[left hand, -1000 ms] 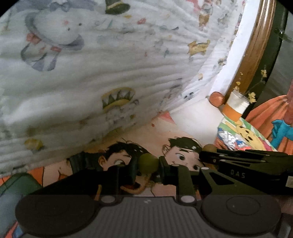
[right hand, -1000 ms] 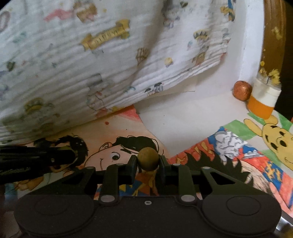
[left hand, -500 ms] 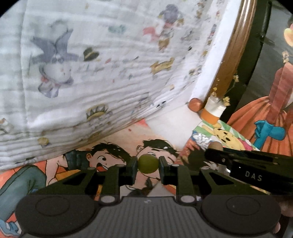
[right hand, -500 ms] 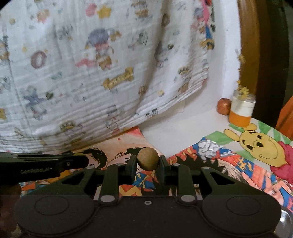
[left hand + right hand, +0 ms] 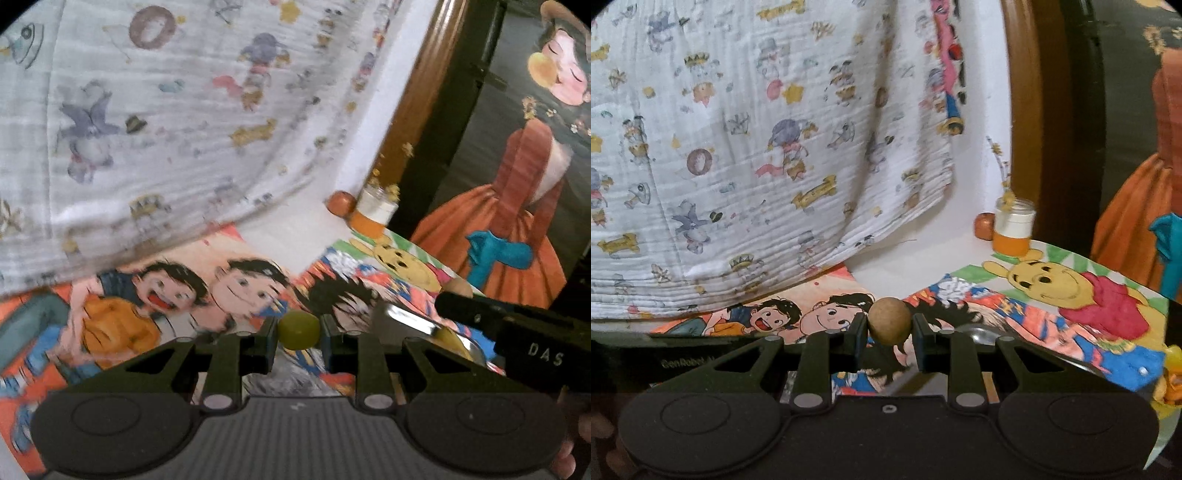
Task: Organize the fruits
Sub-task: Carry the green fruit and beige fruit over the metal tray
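Observation:
My left gripper (image 5: 298, 329) is shut on a small round green fruit (image 5: 298, 330) and holds it above the cartoon-printed table cover. My right gripper (image 5: 889, 324) is shut on a small round brown fruit (image 5: 889, 322), also held above the cover. The right gripper also shows in the left wrist view (image 5: 517, 332) at the right, with the brown fruit (image 5: 458, 286) at its tip. A shiny steel plate (image 5: 410, 319) lies below it with a yellow-green fruit (image 5: 448, 338) in it. The plate's rim shows in the right wrist view (image 5: 986, 334).
A white printed cloth (image 5: 757, 147) hangs at the back. A white-and-orange jar (image 5: 1012, 229) and a small orange ball (image 5: 983, 226) stand in the back corner by a wooden frame (image 5: 1027, 110). A yellow toy (image 5: 1171, 369) sits at the right edge.
Both grippers have pulled back and risen from the cover, each still holding its fruit. More of the table, the plate and the back corner has come into view.

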Demonstrator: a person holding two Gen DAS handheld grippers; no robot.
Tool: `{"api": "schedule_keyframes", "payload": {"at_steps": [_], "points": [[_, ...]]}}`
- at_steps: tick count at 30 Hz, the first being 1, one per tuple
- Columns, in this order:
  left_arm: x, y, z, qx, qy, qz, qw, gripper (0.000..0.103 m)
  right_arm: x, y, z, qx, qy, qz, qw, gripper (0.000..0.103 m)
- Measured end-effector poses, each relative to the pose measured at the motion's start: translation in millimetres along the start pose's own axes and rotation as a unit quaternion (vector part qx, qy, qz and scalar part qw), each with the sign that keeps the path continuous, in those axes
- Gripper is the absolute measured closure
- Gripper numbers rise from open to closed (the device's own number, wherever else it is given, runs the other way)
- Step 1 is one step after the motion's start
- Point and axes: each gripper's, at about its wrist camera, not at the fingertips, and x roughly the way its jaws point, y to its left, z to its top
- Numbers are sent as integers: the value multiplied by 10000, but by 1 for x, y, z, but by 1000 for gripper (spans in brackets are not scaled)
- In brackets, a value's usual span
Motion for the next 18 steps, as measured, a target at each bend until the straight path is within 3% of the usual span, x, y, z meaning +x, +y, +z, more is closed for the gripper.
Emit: {"api": "schedule_keyframes", "payload": {"at_steps": [8,14,18], "points": [[-5,-20,-37,21,440,-611,9972,76,-46,-9,-49,613,-87,-223,9978,75],[-3,-34,-49,312,532,-869,9943,76,-67,-2,-80,707,-74,-638,9954,75],[1,-39,-51,409,551,-925,9933,76,-72,2,-99,814,-24,-658,9945,75]]}}
